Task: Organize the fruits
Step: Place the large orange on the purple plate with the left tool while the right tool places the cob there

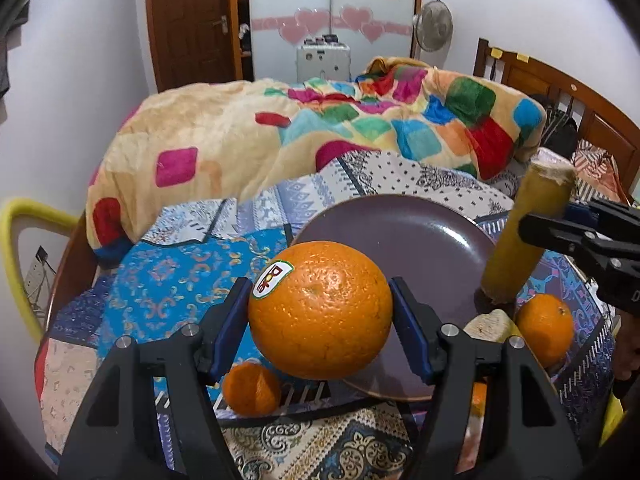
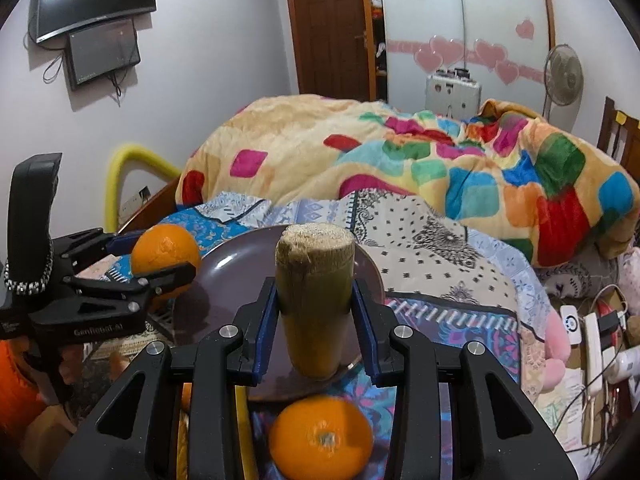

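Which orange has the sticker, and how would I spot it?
Start at the purple plate on the patterned bedspread. Above its near edge, the left gripper clamps a large orange. Unlike the loose oranges nearby, it bears a white sticker.

A bed (image 1: 96, 264) carries everything, spread with a patchwork sheet (image 1: 176, 280) of blue and white patterns. A thick blanket (image 1: 240, 128) of bright coloured squares lies heaped across its far side, toward twelve o'clock. Near the middle sits a dark purple plate (image 1: 432, 240). At about seven o'clock from the plate a small orange (image 1: 251, 389) rests on the sheet, and at four o'clock another orange (image 1: 545, 327) lies beside a pale cut stalk piece (image 1: 490, 326).
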Demonstrator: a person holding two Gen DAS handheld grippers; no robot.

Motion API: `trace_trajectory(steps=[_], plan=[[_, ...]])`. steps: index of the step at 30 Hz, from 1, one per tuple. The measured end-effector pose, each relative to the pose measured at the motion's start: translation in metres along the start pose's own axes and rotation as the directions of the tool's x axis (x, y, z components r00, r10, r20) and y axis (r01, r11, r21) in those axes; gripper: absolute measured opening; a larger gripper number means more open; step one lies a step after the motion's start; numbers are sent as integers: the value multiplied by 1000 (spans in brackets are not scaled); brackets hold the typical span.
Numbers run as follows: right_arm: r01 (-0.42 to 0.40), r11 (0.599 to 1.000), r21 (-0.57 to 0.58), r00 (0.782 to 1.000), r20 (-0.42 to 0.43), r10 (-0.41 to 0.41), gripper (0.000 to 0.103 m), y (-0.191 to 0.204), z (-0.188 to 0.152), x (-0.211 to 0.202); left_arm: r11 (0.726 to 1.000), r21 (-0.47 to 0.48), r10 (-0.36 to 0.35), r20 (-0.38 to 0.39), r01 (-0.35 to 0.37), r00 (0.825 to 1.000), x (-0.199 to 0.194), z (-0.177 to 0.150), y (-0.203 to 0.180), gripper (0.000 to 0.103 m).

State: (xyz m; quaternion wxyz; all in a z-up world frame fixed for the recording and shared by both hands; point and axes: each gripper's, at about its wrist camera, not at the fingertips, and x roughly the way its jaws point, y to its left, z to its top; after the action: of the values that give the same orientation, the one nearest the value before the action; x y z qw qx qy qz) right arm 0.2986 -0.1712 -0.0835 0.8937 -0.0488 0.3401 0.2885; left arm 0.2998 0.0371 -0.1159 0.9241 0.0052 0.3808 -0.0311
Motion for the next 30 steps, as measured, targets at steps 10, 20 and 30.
trace_trajectory(steps=[10,20,30], plan=[[7,1000,-4,998,-65,-7,33,2,18,34,1000,-12,-30,-62,29,998,29,11,3,68],[37,999,-24,997,-67,-39,38,9,21,39,999,12,-39,-94,40,995,34,11,-2,68],[54,997,-46,999,0,-54,48,16,15,11,999,40,-6,55,4,998,-8,17,-8,84]])
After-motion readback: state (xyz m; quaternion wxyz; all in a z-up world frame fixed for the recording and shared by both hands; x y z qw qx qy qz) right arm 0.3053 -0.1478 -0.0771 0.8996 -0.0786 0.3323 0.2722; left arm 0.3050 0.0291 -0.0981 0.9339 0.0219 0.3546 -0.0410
